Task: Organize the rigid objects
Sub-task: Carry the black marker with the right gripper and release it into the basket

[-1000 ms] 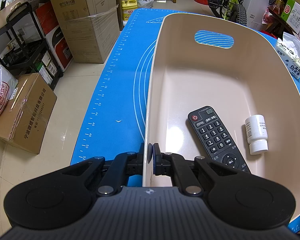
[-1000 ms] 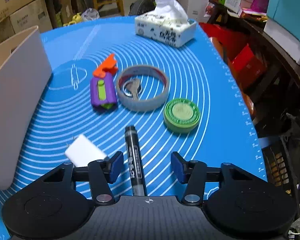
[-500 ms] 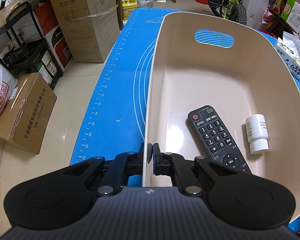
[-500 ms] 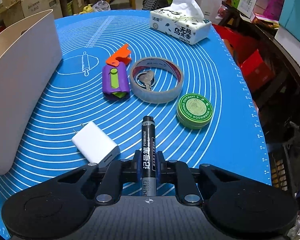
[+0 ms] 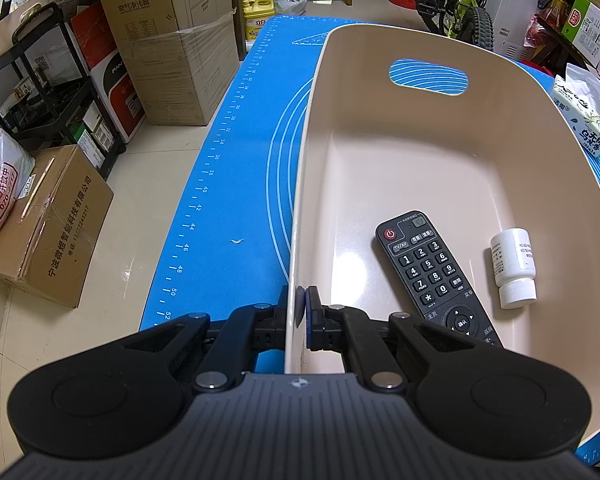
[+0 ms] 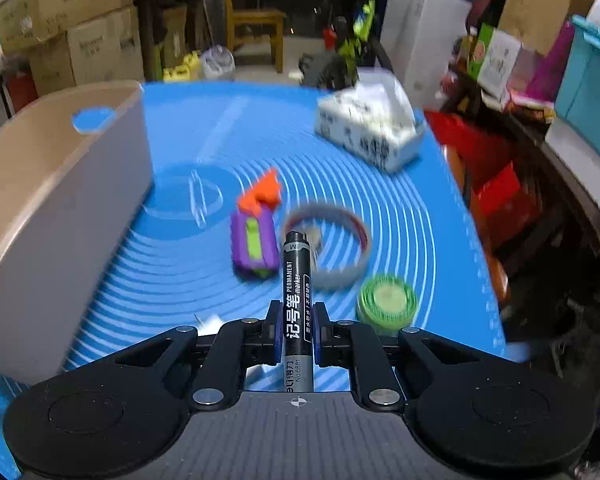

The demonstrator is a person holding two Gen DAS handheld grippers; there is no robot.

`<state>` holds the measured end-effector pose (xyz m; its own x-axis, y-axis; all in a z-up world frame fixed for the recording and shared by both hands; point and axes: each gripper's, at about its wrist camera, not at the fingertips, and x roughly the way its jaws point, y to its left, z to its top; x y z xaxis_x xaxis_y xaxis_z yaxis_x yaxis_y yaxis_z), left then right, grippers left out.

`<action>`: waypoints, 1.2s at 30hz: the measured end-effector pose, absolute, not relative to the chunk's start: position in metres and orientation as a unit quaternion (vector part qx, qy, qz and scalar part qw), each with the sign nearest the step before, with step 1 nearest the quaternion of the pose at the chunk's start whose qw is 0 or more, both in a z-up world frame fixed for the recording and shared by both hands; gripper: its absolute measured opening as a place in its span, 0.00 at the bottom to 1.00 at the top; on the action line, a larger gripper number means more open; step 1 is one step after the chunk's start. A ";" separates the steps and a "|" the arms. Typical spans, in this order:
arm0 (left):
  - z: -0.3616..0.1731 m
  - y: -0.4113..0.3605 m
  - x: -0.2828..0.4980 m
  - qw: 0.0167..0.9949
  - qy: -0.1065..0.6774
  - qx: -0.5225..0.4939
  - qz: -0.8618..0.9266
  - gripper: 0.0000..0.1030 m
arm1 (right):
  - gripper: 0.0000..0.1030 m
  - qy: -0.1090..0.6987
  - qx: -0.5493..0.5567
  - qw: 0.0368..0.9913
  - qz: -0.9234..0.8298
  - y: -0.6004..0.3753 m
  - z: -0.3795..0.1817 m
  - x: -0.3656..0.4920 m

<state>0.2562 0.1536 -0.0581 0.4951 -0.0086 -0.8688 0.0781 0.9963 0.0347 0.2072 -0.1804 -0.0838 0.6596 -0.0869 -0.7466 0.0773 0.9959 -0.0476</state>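
Observation:
My left gripper [image 5: 302,312] is shut on the near rim of the beige basket [image 5: 300,208]. Inside the basket lie a black remote control [image 5: 432,270] and a white pill bottle [image 5: 514,266]. My right gripper [image 6: 297,330] is shut on a black permanent marker [image 6: 297,292], lifted off the blue mat [image 6: 404,216]. On the mat beyond it lie a purple and orange toy [image 6: 256,236], a tape ring [image 6: 340,248] and a green round tin [image 6: 386,300]. A white charger [image 6: 210,322] peeks out behind the left finger. The basket [image 6: 60,216] stands at the left.
A tissue pack [image 6: 370,128] sits at the far right of the mat, also seen as the tissue pack [image 5: 584,114] beyond the basket. Cardboard boxes [image 5: 176,52] and a black shelf [image 5: 40,92] stand on the floor to the left. Clutter lines the table's right edge.
The right gripper closed on the marker and lifted it off the mat, tilting the view up. The left gripper kept its hold on the basket rim.

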 end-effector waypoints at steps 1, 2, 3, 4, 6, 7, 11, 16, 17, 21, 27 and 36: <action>-0.058 0.153 0.256 0.864 0.502 0.035 -0.025 0.07 | 0.25 0.402 -0.008 0.915 -0.042 -0.178 -0.077 0.208; -0.058 0.154 0.256 0.864 0.502 0.035 -0.025 0.07 | 0.25 0.392 -0.009 0.919 -0.038 -0.174 -0.069 0.209; -0.058 0.154 0.256 0.864 0.502 0.035 -0.025 0.07 | 0.25 0.383 -0.008 0.923 -0.035 -0.171 -0.063 0.210; -0.058 0.153 0.256 0.864 0.502 0.035 -0.025 0.07 | 0.25 0.374 -0.008 0.927 -0.031 -0.167 -0.055 0.212; -0.058 0.154 0.256 0.864 0.502 0.035 -0.025 0.07 | 0.25 0.355 -0.007 0.935 -0.018 -0.158 -0.041 0.216; -0.058 0.154 0.256 0.864 0.502 0.035 -0.025 0.07 | 0.25 0.345 -0.007 0.939 -0.011 -0.152 -0.032 0.219; -0.058 0.153 0.256 0.864 0.502 0.034 -0.026 0.07 | 0.25 0.312 -0.008 0.950 0.018 -0.130 -0.006 0.230; -0.059 0.153 0.256 0.864 0.502 0.035 -0.025 0.07 | 0.25 0.280 -0.002 0.958 0.056 -0.098 0.016 0.242; -0.059 0.153 0.256 0.864 0.502 0.035 -0.025 0.07 | 0.25 0.278 0.000 0.959 0.064 -0.091 0.018 0.244; -0.059 0.153 0.256 0.864 0.502 0.035 -0.025 0.07 | 0.25 0.274 0.009 0.957 0.092 -0.067 0.018 0.255; -0.059 0.153 0.256 0.864 0.502 0.035 -0.025 0.07 | 0.25 0.297 0.003 0.946 0.130 -0.029 0.001 0.264; -0.060 0.153 0.256 0.864 0.502 0.035 -0.025 0.07 | 0.25 0.356 -0.033 0.921 0.156 0.011 -0.038 0.274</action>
